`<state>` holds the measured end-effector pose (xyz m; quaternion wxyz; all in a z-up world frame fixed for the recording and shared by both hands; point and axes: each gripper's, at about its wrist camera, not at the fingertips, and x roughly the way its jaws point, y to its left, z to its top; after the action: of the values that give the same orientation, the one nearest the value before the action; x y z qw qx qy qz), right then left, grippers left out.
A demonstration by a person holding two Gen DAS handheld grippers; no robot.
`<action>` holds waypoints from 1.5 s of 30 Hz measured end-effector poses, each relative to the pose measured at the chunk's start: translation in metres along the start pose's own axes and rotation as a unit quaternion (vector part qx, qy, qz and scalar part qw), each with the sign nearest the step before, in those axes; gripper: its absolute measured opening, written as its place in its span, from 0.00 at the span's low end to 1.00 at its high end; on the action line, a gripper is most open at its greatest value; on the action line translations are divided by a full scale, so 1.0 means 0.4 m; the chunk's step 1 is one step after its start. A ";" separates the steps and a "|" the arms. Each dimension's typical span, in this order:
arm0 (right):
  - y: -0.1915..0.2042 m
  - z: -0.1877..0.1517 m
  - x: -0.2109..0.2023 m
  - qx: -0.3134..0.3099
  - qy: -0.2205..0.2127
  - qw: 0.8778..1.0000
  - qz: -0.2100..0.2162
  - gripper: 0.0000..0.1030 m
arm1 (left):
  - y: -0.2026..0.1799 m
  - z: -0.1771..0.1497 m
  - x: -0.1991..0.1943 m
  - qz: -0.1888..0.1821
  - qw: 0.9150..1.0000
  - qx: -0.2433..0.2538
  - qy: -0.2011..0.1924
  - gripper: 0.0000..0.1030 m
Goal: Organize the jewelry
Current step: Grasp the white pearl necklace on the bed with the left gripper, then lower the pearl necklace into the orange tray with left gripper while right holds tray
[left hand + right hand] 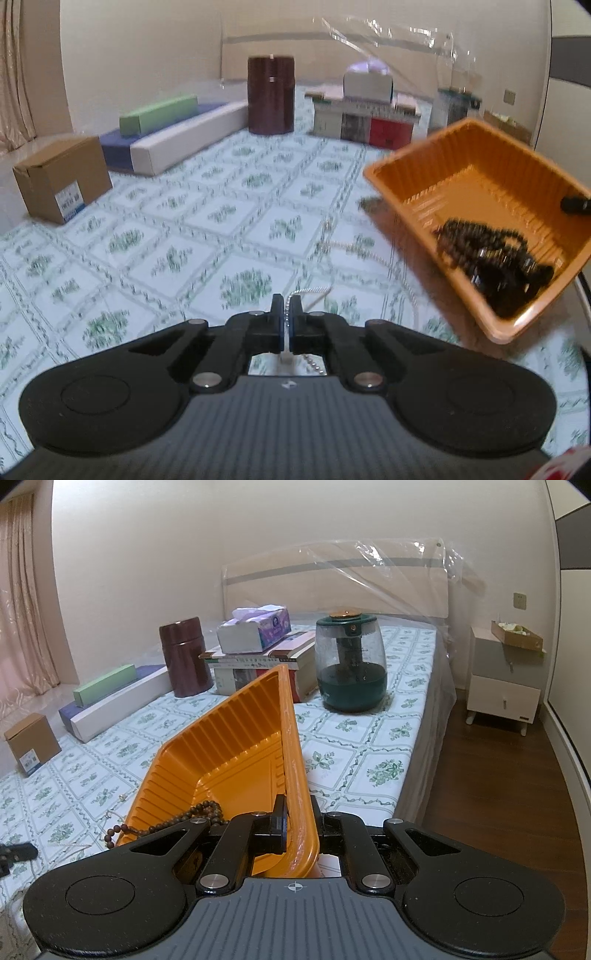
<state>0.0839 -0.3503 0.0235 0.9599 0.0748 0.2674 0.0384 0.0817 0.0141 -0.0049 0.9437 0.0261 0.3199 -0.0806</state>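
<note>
Jewelry gathered over the bed (369, 746)

A silver chain (314, 291) was pinched in the left gripper's (285, 308) closed jaws; the orange tray's (236, 738) rim was clamped by the right gripper (299, 812), dark beads (491, 254) inside.

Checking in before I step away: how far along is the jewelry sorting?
Done: dark bead string lies in the orange tray. In hand: right gripper holds the tray's rim tilted; left gripper is shut on a silver chain. Left: the chain still trails on the bedspread.
</note>
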 end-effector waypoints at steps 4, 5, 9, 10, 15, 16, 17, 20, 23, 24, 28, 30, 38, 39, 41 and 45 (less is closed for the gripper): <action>0.002 0.001 -0.003 0.000 0.000 1.000 0.000 0.09 | -0.001 0.040 -0.034 -0.004 1.000 -0.006 -0.024 0.01; 0.001 0.001 -0.004 0.000 0.000 1.000 0.001 0.09 | -0.001 0.052 -0.043 -0.006 0.999 -0.007 -0.031 0.01; 0.005 0.001 -0.004 -0.001 -0.001 1.000 0.001 0.09 | -0.004 0.092 -0.071 -0.015 0.999 -0.006 -0.050 0.01; 0.006 0.001 -0.004 -0.002 -0.001 1.000 0.001 0.09 | -0.005 0.101 -0.077 -0.018 0.998 -0.006 -0.055 0.01; 0.007 0.002 -0.004 -0.002 -0.001 1.000 0.001 0.09 | -0.008 0.141 -0.109 -0.026 0.997 -0.005 -0.076 0.01; 0.006 0.002 -0.005 -0.002 -0.001 1.000 0.001 0.09 | -0.007 0.149 -0.115 -0.027 0.996 -0.006 -0.081 0.01; 0.007 0.002 -0.004 -0.002 -0.001 1.000 0.001 0.09 | -0.008 0.157 -0.121 -0.028 0.996 -0.004 -0.084 0.01; 0.007 0.002 -0.004 -0.002 -0.001 1.000 0.001 0.09 | -0.011 0.180 -0.136 -0.029 0.995 0.001 -0.098 0.01; 0.007 0.002 -0.004 -0.002 -0.001 1.000 0.001 0.09 | -0.015 0.201 -0.149 -0.033 0.994 0.007 -0.108 0.01; 0.007 0.002 -0.004 -0.002 -0.001 1.000 0.001 0.09 | -0.017 0.207 -0.152 -0.034 0.993 0.009 -0.111 0.01; 0.007 0.002 -0.004 -0.002 -0.001 1.000 0.001 0.09 | -0.026 0.229 -0.159 -0.041 0.992 0.012 -0.118 0.01; 0.007 0.002 -0.004 -0.002 -0.001 1.000 0.001 0.09 | -0.031 0.238 -0.158 -0.043 0.992 0.014 -0.119 0.01; 0.011 0.005 -0.006 0.000 -0.001 1.000 0.002 0.09 | -0.057 0.272 -0.154 -0.058 0.991 0.023 -0.122 0.01; 0.011 0.005 -0.005 0.000 -0.001 1.000 0.002 0.09 | -0.060 0.277 -0.153 -0.060 0.990 0.023 -0.123 0.01; 0.012 0.005 -0.006 0.000 -0.001 1.000 0.002 0.09 | -0.069 0.289 -0.151 -0.064 0.990 0.026 -0.124 0.01; 0.012 0.005 -0.005 0.000 -0.001 1.000 0.002 0.09 | -0.088 0.311 -0.150 -0.078 0.988 0.028 -0.129 0.01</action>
<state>0.0830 -0.3461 0.0272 0.9601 0.0750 0.2664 0.0401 0.1034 -0.0250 0.1304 0.9666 0.0172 0.1945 -0.1661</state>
